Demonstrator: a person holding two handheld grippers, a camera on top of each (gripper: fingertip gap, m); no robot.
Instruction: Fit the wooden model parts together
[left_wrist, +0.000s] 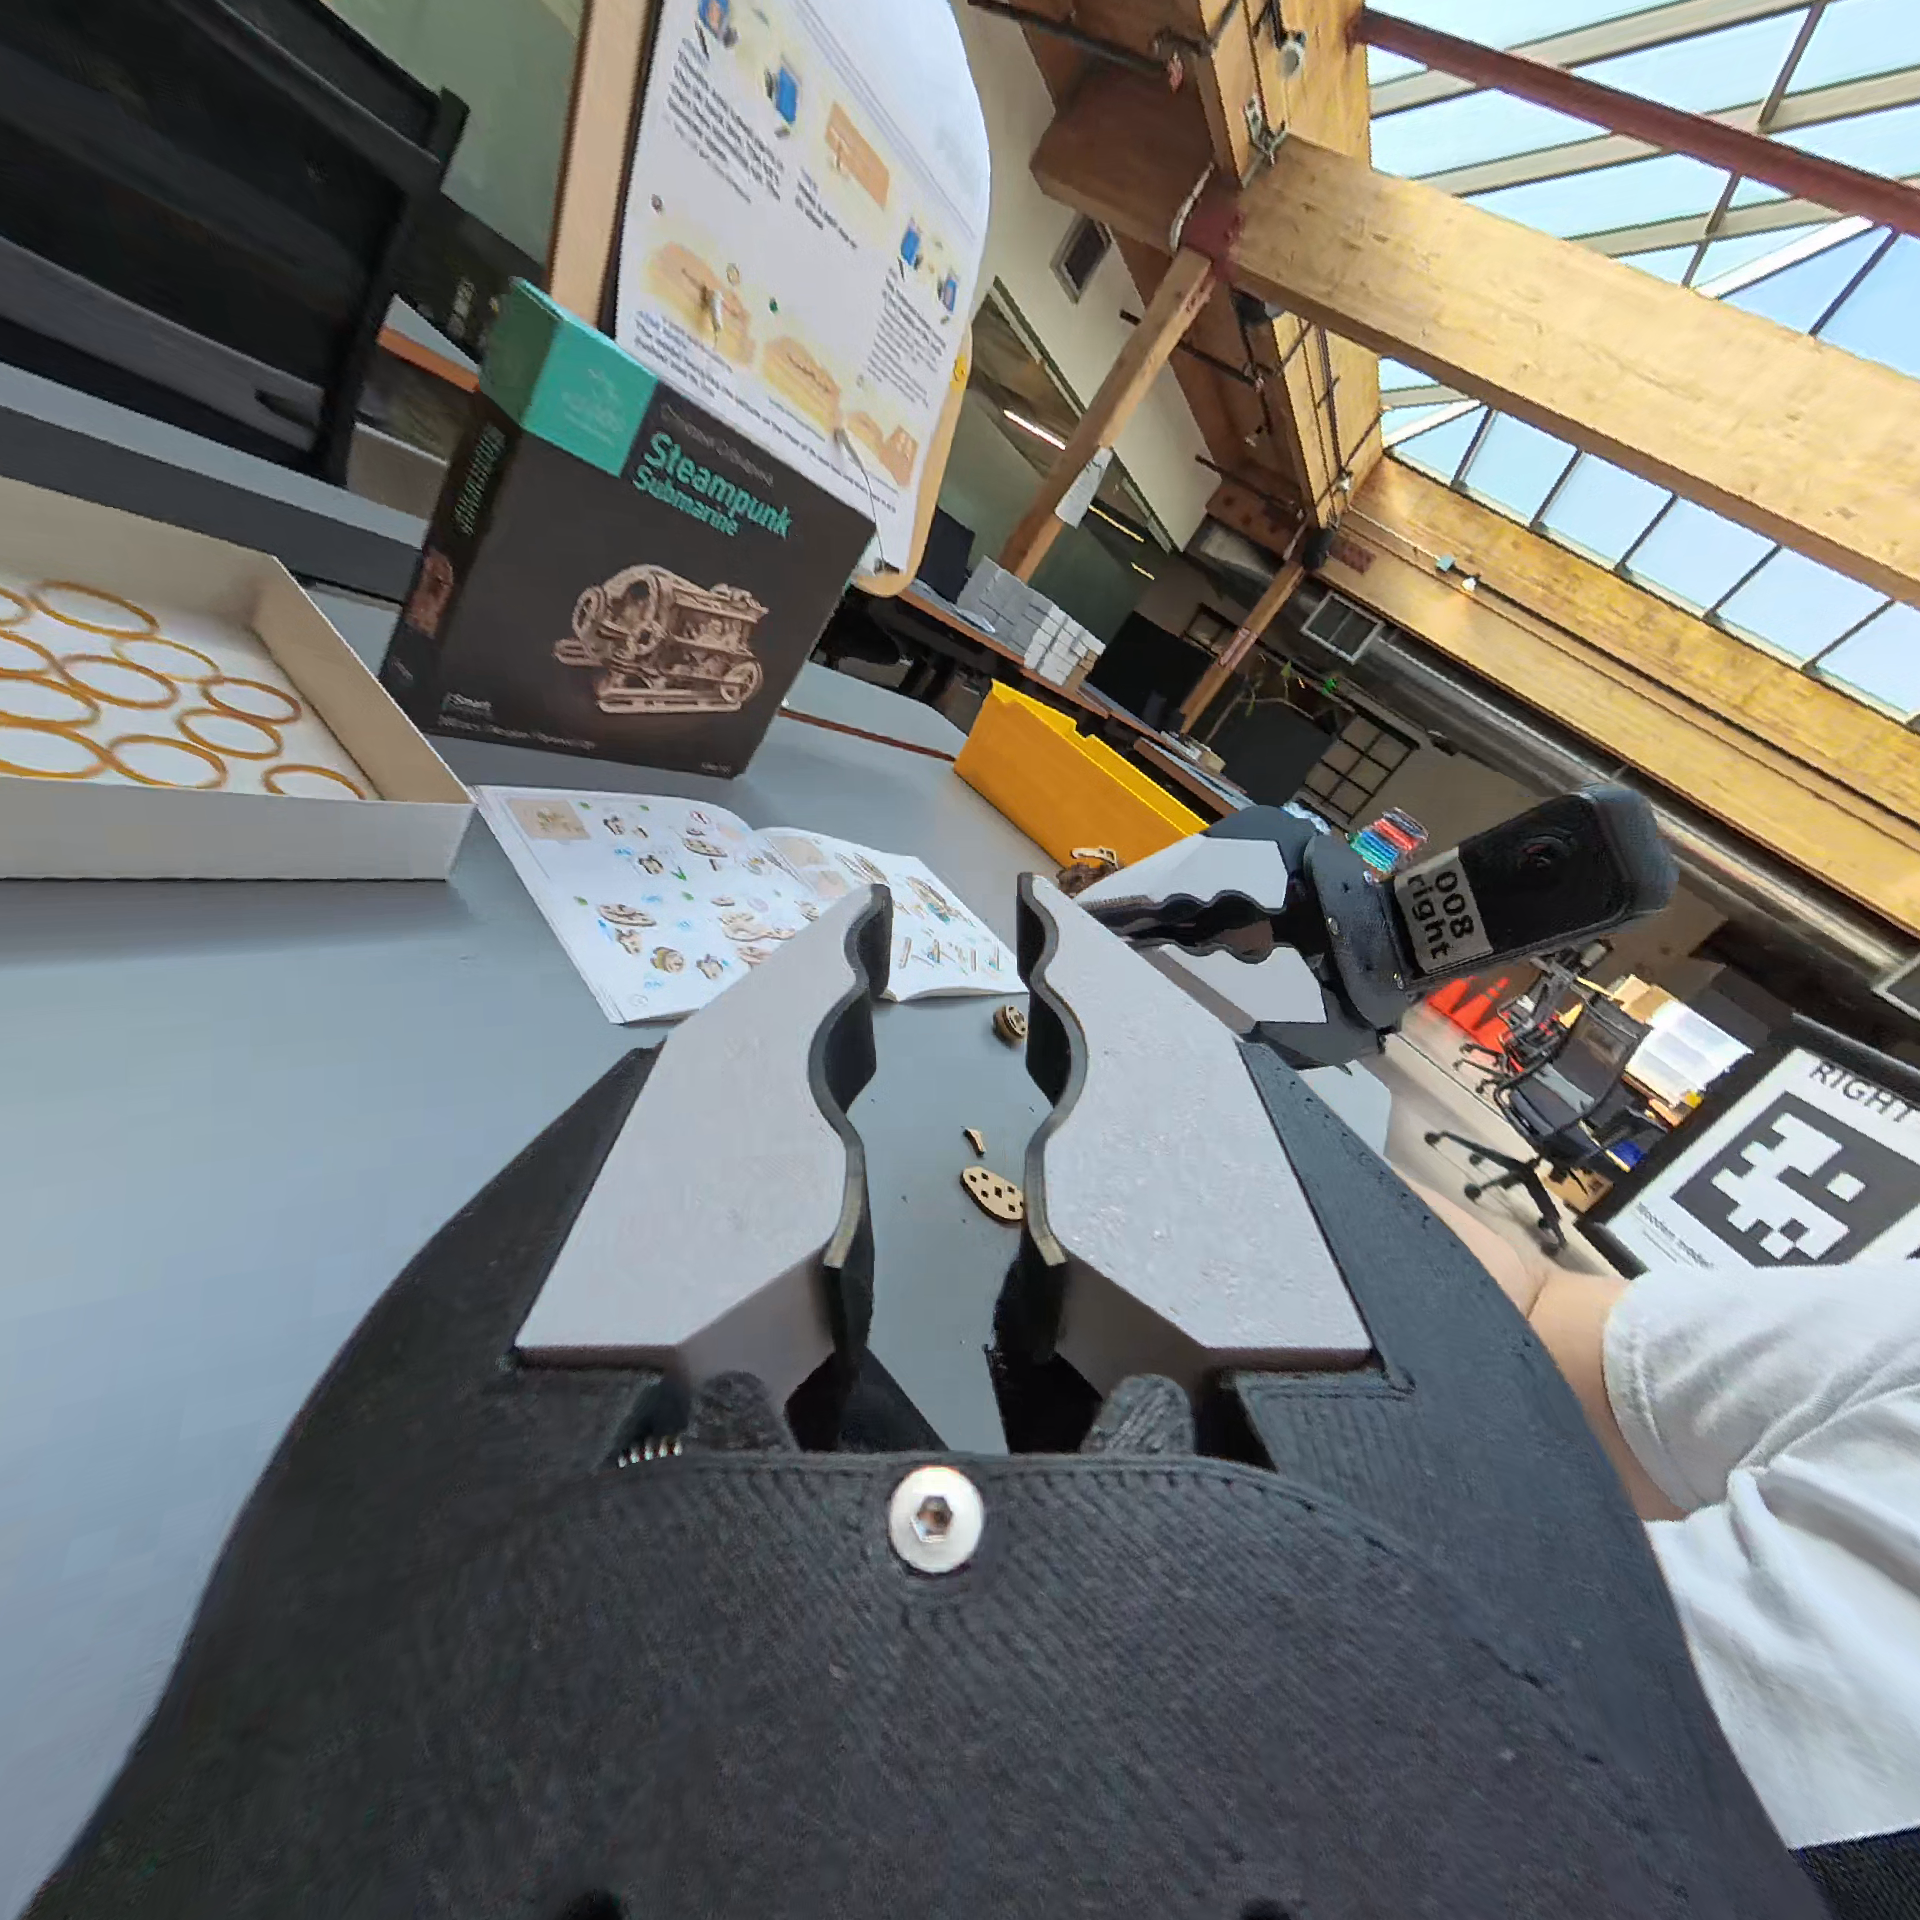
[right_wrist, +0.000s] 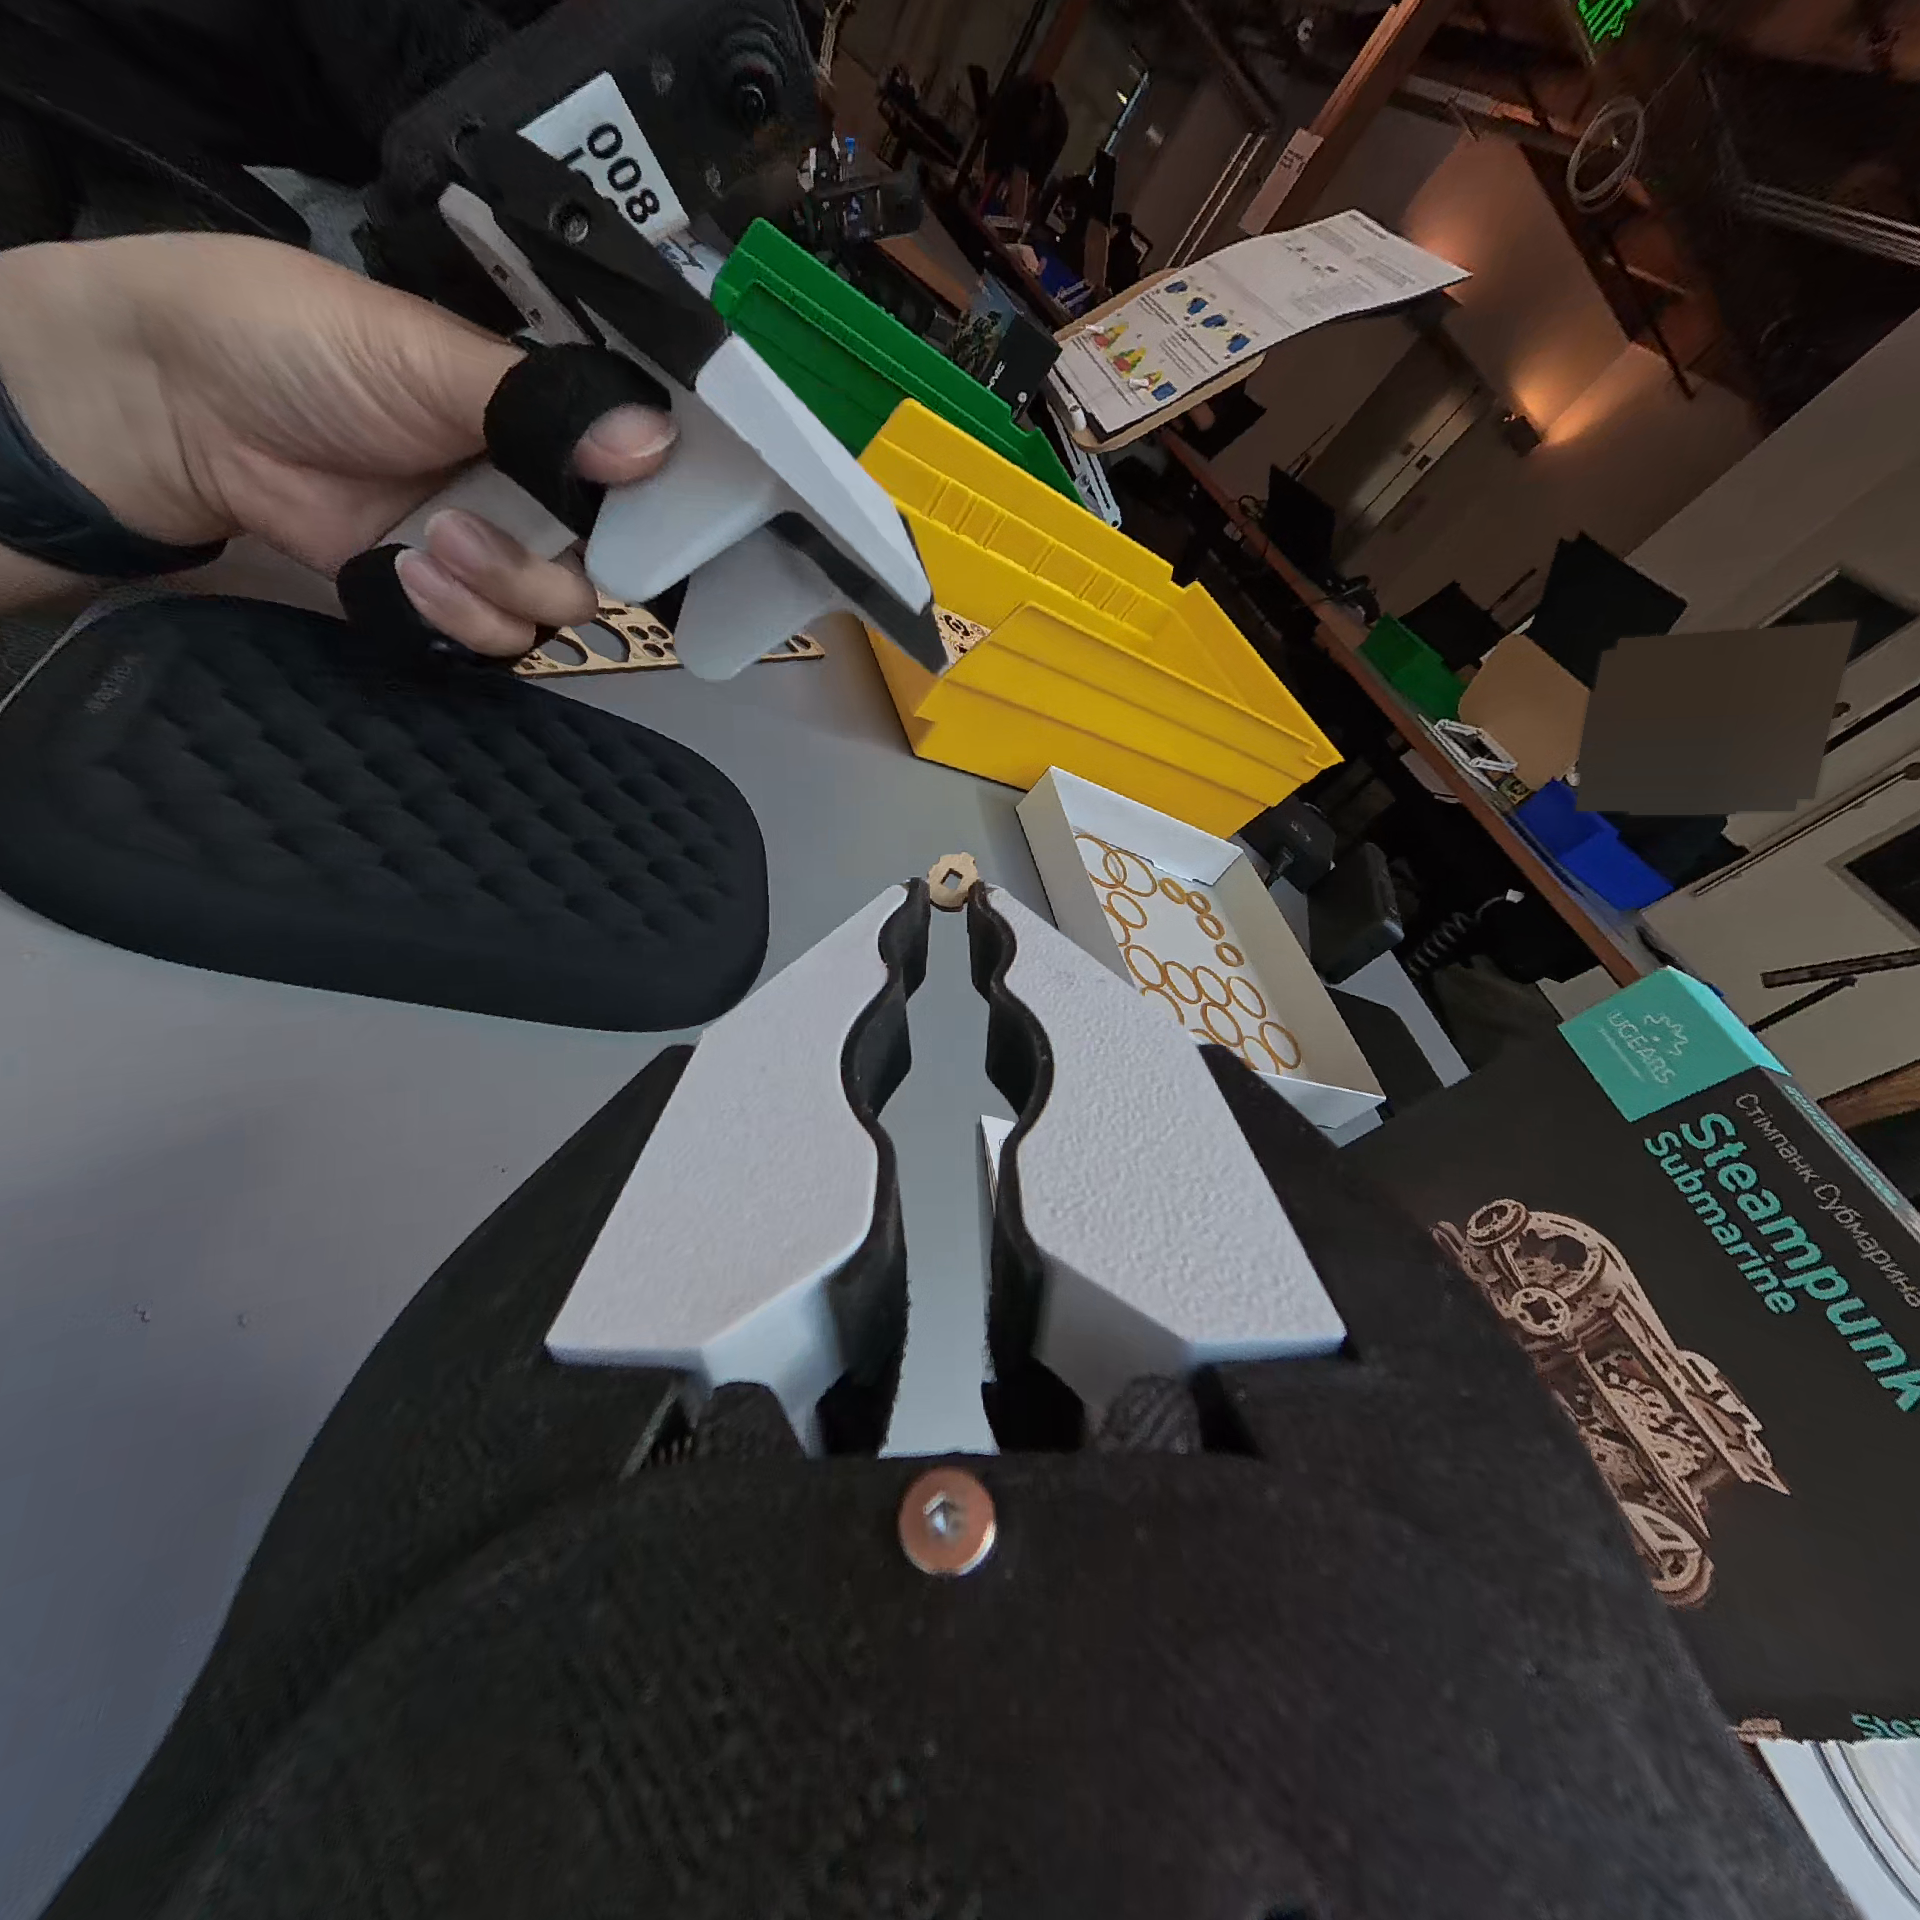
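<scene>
My right gripper (right_wrist: 948, 896) is shut on a small wooden gear (right_wrist: 951, 878), pinched at its fingertips above the grey table (right_wrist: 260, 1195). It also shows at the right of the left wrist view (left_wrist: 1195, 920), its tips hidden behind my left finger. My left gripper (left_wrist: 954, 902) is open and empty, low over the table. Between its fingers lie a small wooden gear (left_wrist: 1008, 1023), a dotted oval piece (left_wrist: 992, 1195) and a tiny sliver (left_wrist: 975, 1141). In the right wrist view a hand holds the left gripper (right_wrist: 831, 649) above a perforated wooden sheet (right_wrist: 613, 644).
A white tray (left_wrist: 260, 831) of rubber bands, the dark kit box (left_wrist: 623, 623) and an open instruction booklet (left_wrist: 675, 904) lie ahead and left. A yellow bin (right_wrist: 1091, 675) and a green bin (right_wrist: 831, 322) stand behind. A black chair back (right_wrist: 364, 810) overlaps the table edge.
</scene>
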